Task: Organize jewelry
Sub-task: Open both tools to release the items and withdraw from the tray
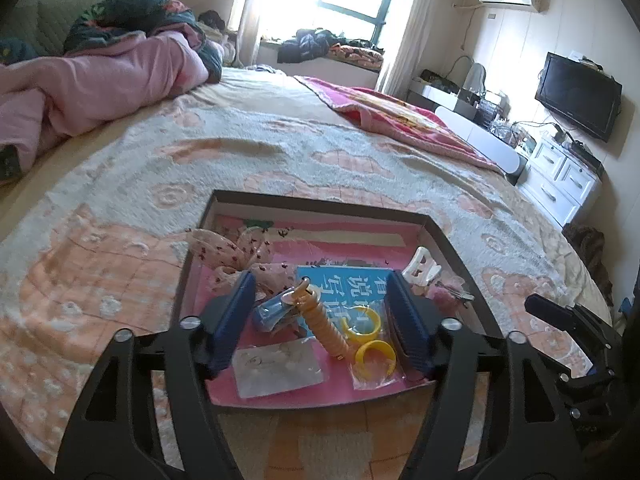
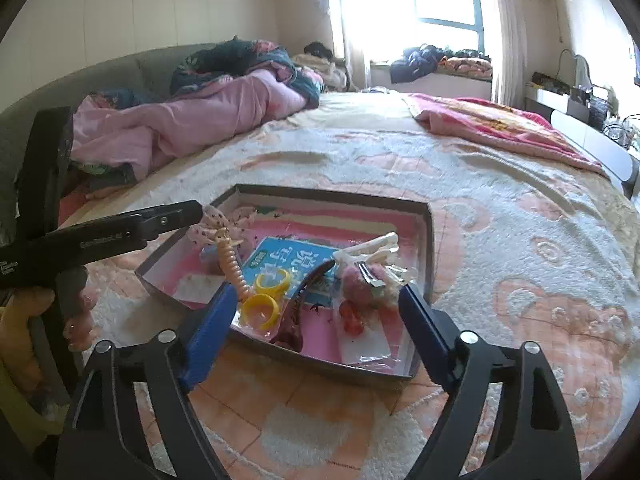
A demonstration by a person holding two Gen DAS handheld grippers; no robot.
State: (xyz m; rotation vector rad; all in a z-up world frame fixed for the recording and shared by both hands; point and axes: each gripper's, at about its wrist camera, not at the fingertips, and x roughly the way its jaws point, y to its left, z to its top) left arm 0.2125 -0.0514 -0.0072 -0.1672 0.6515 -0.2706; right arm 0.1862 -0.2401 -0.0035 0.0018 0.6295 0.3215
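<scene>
A shallow dark-walled box [image 1: 320, 200] [image 2: 430, 248] with a pink floor lies on the bed. It holds an orange ridged hair clip [image 1: 324, 326] [image 2: 234, 266], yellow rings in a clear bag [image 1: 370, 334] [image 2: 266, 296], a blue card [image 1: 344, 284] [image 2: 288, 258], a white claw clip [image 1: 420, 266] [image 2: 376, 246], a spotted scrunchie [image 1: 224, 250] [image 2: 218, 220], a dark brown clip [image 2: 300, 304] and a pink pom clip [image 2: 358, 284]. My left gripper [image 1: 322, 304] is open over the box, its jaws either side of the orange clip. My right gripper [image 2: 316, 320] is open and empty over the box's near edge.
The box sits on a cream and peach patterned blanket [image 1: 120, 280] [image 2: 540, 280]. A pink quilt [image 1: 100, 84] [image 2: 192, 120] is heaped at the far left and a red blanket [image 1: 400, 120] lies at the far right. The left gripper's body [image 2: 100, 236] shows at left in the right wrist view.
</scene>
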